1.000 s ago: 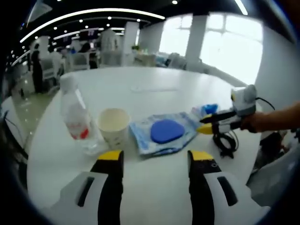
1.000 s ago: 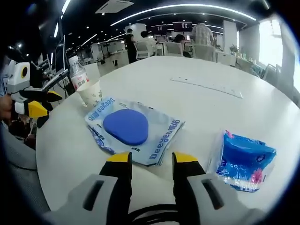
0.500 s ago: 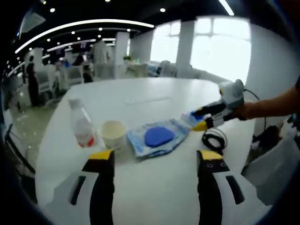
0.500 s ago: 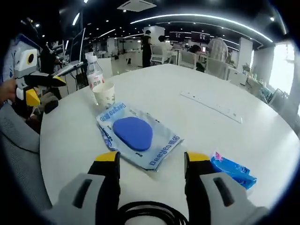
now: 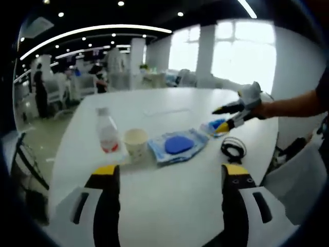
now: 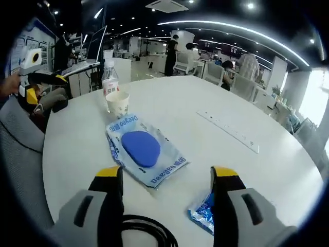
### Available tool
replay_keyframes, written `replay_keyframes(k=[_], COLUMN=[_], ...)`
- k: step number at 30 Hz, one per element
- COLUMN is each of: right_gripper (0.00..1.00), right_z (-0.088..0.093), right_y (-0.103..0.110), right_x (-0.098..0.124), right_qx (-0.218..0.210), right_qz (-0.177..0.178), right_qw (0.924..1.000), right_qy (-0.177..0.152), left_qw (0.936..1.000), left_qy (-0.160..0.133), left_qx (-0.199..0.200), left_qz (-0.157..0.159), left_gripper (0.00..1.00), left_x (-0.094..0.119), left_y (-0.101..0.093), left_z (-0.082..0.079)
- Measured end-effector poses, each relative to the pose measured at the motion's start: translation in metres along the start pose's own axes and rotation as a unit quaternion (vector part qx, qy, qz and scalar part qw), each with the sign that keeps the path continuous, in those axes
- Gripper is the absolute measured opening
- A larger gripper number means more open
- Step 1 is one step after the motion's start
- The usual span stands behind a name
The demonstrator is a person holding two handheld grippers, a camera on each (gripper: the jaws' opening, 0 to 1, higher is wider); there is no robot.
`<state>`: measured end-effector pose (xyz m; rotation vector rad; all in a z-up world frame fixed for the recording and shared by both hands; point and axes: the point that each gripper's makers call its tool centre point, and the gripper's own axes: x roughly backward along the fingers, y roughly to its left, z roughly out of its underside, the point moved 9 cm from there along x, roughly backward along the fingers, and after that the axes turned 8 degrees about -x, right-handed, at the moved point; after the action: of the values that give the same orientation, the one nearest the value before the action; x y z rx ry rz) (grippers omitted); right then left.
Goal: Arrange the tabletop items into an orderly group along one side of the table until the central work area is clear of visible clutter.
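In the left gripper view, the left gripper (image 5: 171,177) hung above the near edge of the round white surface (image 5: 169,206), its jaws wide apart with nothing between them. Beyond them a row of things stood across the middle of the surface: a clear water bottle (image 5: 107,133) with a red label on the left, a paper cup (image 5: 136,143) just beside it, then a flat blue-and-white packet (image 5: 177,146) with a blue oval showing on it. To the right of the packet lay a small blue pouch (image 5: 215,126) and, nearer, a coiled black cable (image 5: 233,150). The right gripper (image 5: 224,118) reached in from the right, held by a hand (image 5: 259,109), its tips over the blue pouch (its jaws stood apart there).

In the right gripper view, those jaws rose well apart and empty, the packet lying beyond them in the middle. The blue pouch (image 6: 205,216) lay just inside the right jaw, the black cable (image 6: 141,231) curled at the bottom. The cup (image 6: 117,104) and bottle (image 6: 109,78) stood at the far left, and a long white ruler (image 6: 228,131) lay well apart at the far right.
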<state>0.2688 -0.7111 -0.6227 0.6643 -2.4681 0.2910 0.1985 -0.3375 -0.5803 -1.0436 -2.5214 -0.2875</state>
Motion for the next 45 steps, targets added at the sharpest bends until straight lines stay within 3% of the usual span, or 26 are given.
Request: replay_keyframes(k=[14,25,37,45], right_gripper=[0.7,0.68,0.56,0.48], right_z=[-0.012,0.002,0.026,0.04], right_y=[-0.037,-0.075,-0.096,-0.099], right_x=[0.023,0.029,0.014,0.0], right_qx=[0.067,0.086,0.13,0.184], right_qz=[0.013,0.024,0.024,0.017], right_qw=[0.9974,0.9938,0.9824,0.9672], right_qy=[0.023,0.066,0.132,0.174], left_qw=[1.0,0.9996,0.9991,0.999], left_qy=[-0.005,-0.008,-0.014,-0.008], left_qx=[0.001,-0.019,-0.032,-0.035], left_qz=[0.002,0.017,0.025,0.026], left_gripper=[0.94,1.0,1.0,1.0], left_x=[0.035,0.047,0.059,0.06], left_y=[-0.004,-0.009,-0.018,-0.023], left_z=[0.006,0.01,0.016,0.024])
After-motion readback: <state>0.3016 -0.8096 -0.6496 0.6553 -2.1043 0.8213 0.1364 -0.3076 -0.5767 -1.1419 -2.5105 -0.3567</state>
